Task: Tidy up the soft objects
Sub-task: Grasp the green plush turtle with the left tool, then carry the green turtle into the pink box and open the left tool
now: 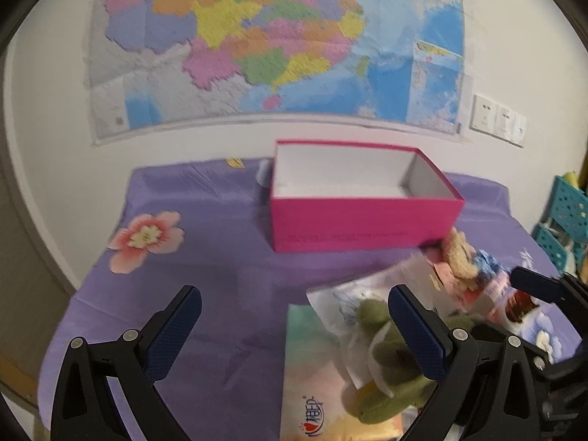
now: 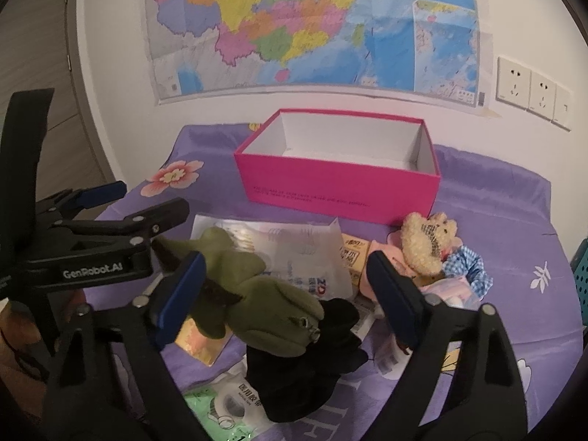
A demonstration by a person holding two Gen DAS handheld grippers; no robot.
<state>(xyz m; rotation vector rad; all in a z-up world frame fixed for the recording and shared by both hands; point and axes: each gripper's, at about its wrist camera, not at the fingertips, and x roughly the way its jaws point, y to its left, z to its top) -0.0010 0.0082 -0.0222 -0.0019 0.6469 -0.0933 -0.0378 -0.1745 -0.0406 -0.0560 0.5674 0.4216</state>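
Note:
An open pink box [image 2: 341, 191] with a white, empty inside stands at the back of the purple cloth; it also shows in the left wrist view [image 1: 360, 220]. In front of it lie a green plush toy [image 2: 264, 294], a black soft item [image 2: 312, 360], a small beige teddy bear [image 2: 426, 242] in blue checked cloth, and plastic packets [image 2: 305, 253]. My right gripper [image 2: 283, 283] is open above the green plush, touching nothing. My left gripper [image 1: 294, 316] is open over bare cloth, the green plush [image 1: 389, 364] by its right finger.
The table wears a purple flowered cloth [image 1: 205, 257]. A wall map [image 1: 279, 44] and wall sockets [image 2: 533, 90] are behind. Blue plastic baskets [image 1: 566, 220] stand at the right. A colourful flat packet [image 1: 316, 375] and a green-white pack [image 2: 224, 404] lie near the front.

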